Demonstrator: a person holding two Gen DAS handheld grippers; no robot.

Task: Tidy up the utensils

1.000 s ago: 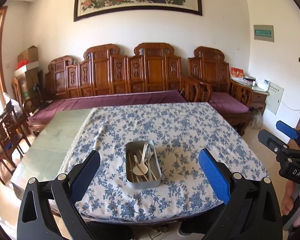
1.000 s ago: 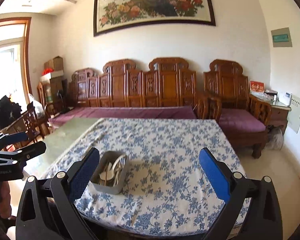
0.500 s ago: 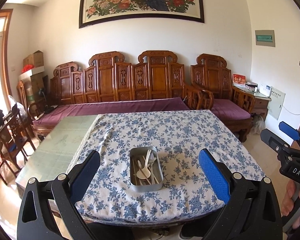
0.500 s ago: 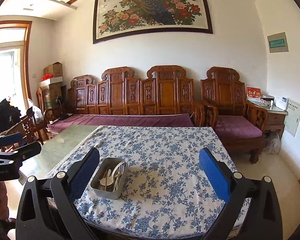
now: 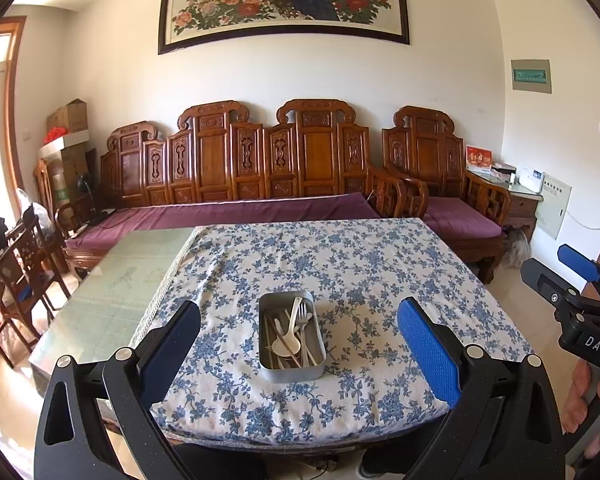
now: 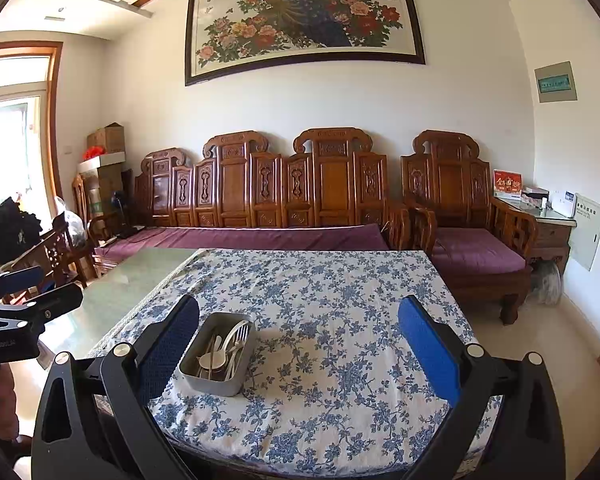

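I am holding my left tongs [image 5: 298, 354] and right tongs [image 6: 298, 354] released and empty, both hovering short of the table [image 5: 380, 248]. A rectangular metal tin [image 5: 292, 372] is sitting in the lower centre of the left view, on a blue-flowered cloth [image 5: 340, 264]. Inside it pale spoons [image 5: 286, 346], a fork [image 5: 302, 314] and thin sticks are lying tangled. They look light, stiff and smooth, likely slippery; I judge that gripping a raised handle mid-length is safest.

"DAS" stands in white on the right gripper [image 5: 580, 276].
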